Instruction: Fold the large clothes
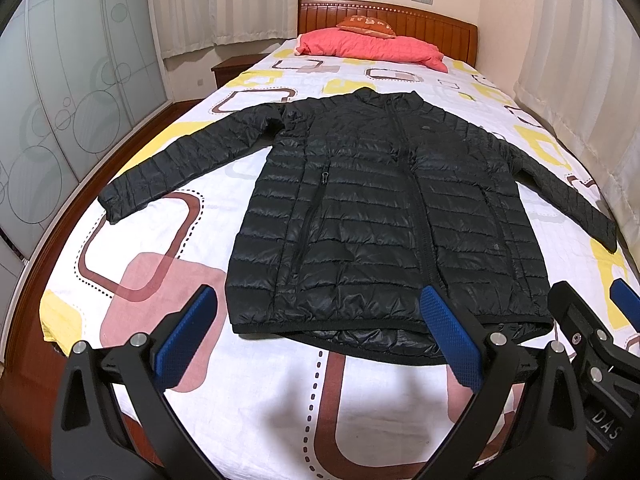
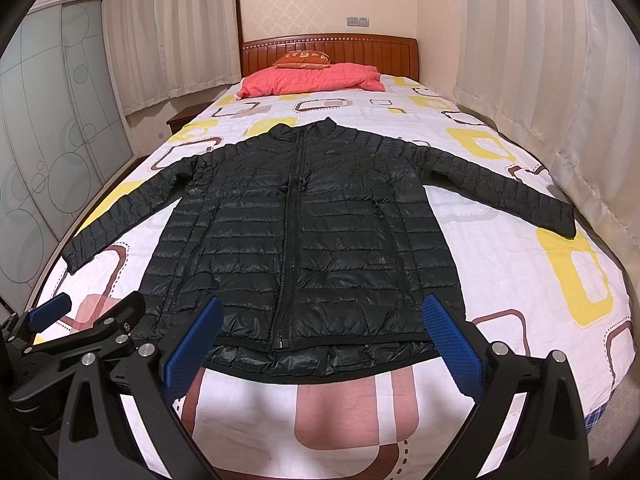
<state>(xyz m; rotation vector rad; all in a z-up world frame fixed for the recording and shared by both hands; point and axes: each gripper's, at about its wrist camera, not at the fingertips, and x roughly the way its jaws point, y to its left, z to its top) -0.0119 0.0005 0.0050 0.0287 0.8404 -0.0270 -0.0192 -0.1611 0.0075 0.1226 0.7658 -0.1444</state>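
Observation:
A black quilted puffer jacket (image 1: 372, 208) (image 2: 304, 240) lies flat and zipped on the bed, collar toward the headboard, both sleeves spread out to the sides. My left gripper (image 1: 320, 340) hovers open above the hem, near its left half, blue pads wide apart and empty. My right gripper (image 2: 320, 344) is open too, held above the middle of the hem with nothing between its fingers. In the left wrist view the right gripper (image 1: 592, 320) shows at the right edge. In the right wrist view the left gripper (image 2: 80, 320) shows at the lower left.
The bed carries a white sheet (image 1: 280, 400) (image 2: 520, 280) printed with yellow, brown and pink squares. A pink quilt (image 1: 372, 46) (image 2: 312, 78) and an orange cushion (image 1: 366, 24) lie by the wooden headboard (image 2: 332, 50). Curtains (image 2: 560, 80) hang on the right, a frosted wardrobe (image 1: 60, 100) stands left.

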